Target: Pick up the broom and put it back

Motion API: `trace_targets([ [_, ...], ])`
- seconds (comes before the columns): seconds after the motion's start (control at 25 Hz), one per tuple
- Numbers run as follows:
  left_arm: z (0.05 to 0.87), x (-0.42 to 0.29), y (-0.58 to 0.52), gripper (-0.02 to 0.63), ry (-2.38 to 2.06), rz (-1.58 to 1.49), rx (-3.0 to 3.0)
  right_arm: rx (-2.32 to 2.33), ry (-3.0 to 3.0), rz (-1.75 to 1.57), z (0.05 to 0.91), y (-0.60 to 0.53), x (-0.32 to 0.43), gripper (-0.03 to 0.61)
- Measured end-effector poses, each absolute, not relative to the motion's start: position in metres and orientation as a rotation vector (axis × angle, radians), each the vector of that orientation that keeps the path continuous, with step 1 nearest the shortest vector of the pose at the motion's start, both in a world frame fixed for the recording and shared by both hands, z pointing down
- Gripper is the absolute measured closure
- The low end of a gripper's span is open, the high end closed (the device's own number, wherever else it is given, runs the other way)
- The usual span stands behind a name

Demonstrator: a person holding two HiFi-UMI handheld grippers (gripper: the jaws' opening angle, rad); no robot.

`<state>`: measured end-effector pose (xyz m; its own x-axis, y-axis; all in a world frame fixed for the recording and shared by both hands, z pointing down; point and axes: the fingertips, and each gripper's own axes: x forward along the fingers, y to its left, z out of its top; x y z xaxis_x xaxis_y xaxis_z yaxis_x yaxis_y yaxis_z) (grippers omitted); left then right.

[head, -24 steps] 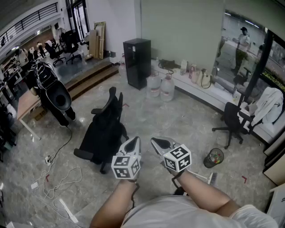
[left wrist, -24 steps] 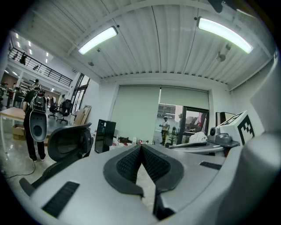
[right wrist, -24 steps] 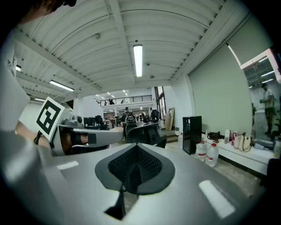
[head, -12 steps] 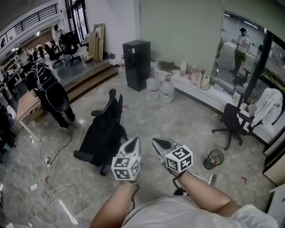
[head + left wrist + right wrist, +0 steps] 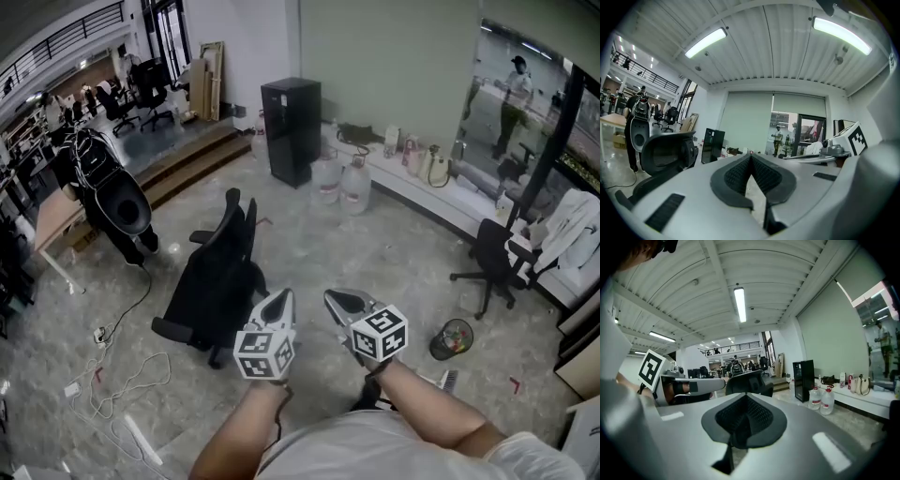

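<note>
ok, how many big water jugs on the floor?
2. One water jug stands beside the black cabinet, the second jug just right of it. More could be hidden.

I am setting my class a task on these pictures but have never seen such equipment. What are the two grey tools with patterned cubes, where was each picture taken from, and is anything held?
A person holds a two-jaw gripper in each hand; the patterned cubes belong to them. The head view comes from a camera on the person's head, looking down: the left gripper and right gripper point forward over a stone floor. The two gripper views come from cameras riding on each gripper, looking along its jaws. Both are shut, with nothing between the jaws. On the floor stand an office chair, water bottles and a bin; what looks like a broom lies by the right arm, untouched.
</note>
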<state>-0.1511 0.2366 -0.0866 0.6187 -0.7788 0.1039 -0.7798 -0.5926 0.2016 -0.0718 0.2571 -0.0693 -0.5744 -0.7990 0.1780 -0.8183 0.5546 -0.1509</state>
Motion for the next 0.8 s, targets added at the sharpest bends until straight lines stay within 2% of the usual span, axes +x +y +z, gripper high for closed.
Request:
trace_targets([
  [0.32, -0.058, -0.09, 0.157, 0.609, -1.332, 0.065, 2.574, 1.354, -2.703, 0.415, -0.03, 0.172, -0.002, 0.575],
  [0.52, -0.035, -0.032, 0.084, 0.609, -1.373, 0.065, 2.533, 1.286, -2.682, 0.475, 0.008, 0.092, 0.068, 0.575],
  [0.8, 0.021, 0.014, 0.018, 0.609, -1.448, 0.156, 2.424, 1.121, -2.625, 0.522, 0.091, 0.018, 0.13, 0.572],
])
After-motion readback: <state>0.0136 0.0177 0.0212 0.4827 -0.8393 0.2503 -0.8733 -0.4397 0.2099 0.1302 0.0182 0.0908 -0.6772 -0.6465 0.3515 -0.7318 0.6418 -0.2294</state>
